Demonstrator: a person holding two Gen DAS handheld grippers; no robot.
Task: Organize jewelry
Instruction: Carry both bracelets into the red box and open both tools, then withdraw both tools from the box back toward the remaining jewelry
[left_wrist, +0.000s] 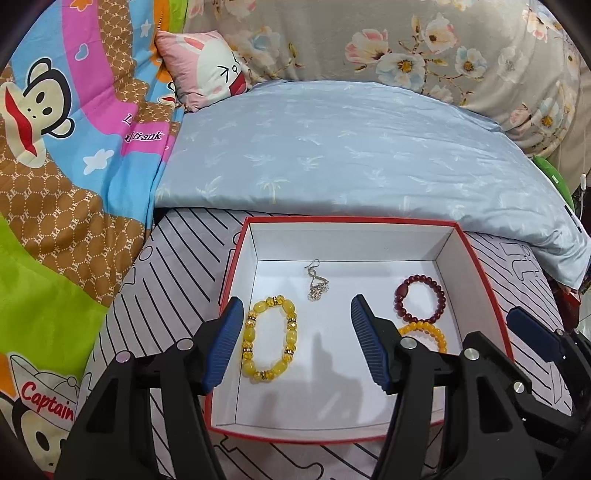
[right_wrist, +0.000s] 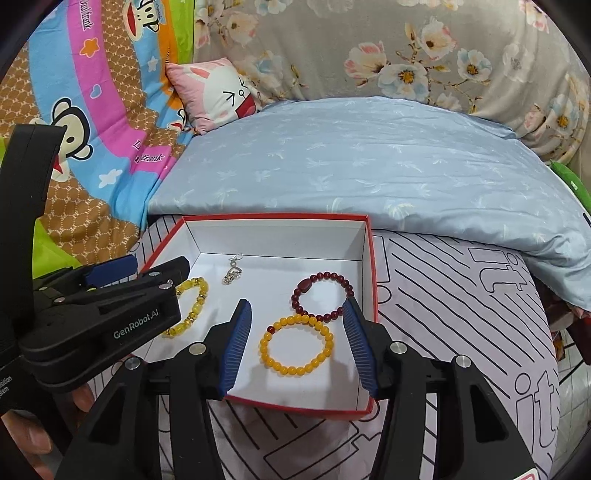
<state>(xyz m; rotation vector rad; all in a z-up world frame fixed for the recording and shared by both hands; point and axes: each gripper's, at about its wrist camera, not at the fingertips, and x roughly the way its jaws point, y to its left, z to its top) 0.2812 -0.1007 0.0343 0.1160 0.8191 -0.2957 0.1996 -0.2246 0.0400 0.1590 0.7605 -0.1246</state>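
Four pieces of jewelry lie inside a shallow red-edged box with a white floor, which sits on a bed with a black-lined sheet. A chunky yellow bracelet lies along the box's left wall. A silver earring rests near the far wall. A dark red bracelet sits by the right wall, touching an orange bracelet nearer the front edge.

Both grippers hover low over the box with nothing in them. The left gripper has its fingers parted about halfway on either side of the yellow bracelet without pressing it. The right gripper has its fingers spread likewise around the orange bracelet, clear of the beads.

Both bracelets appear just set down. Doing this well probably means lifting each gripper straight up, so no fingertip snags a bead or nudges the touching bracelets.
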